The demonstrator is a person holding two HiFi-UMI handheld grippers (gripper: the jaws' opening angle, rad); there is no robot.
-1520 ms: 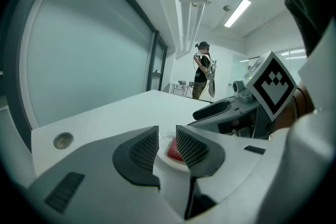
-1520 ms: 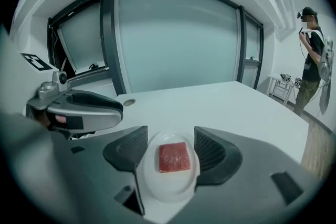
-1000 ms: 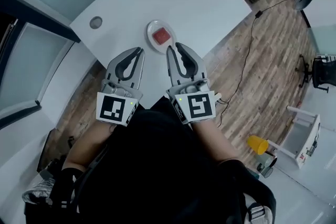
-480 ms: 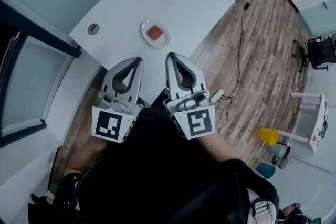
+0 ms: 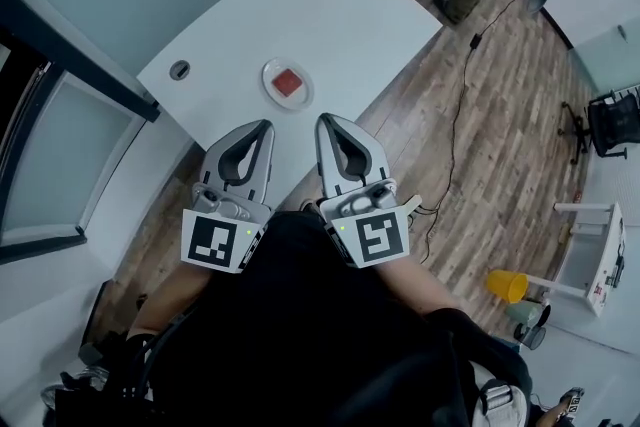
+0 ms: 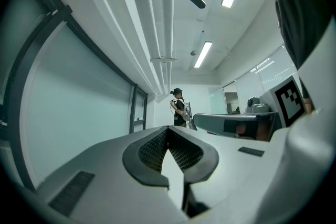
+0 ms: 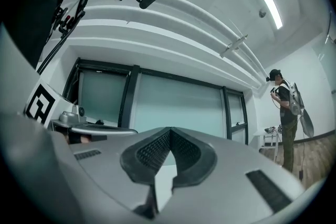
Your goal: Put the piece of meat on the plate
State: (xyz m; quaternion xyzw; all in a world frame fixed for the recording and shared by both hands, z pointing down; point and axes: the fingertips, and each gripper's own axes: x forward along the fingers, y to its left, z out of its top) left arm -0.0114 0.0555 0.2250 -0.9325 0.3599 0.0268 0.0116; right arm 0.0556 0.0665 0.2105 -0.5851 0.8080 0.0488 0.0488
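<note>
On our left, the left gripper (image 5: 262,125) has its fingers closed together and holds nothing. The piece of meat (image 5: 288,82) already lies on the plate (image 5: 268,80), near the edge of the table (image 5: 330,5), so we judge the task done. The right gripper (image 5: 326,120) is also closed and empty. The table is white; a wooden floor (image 5: 480,145) and a yellow bucket (image 5: 505,285) are at the right.
</note>
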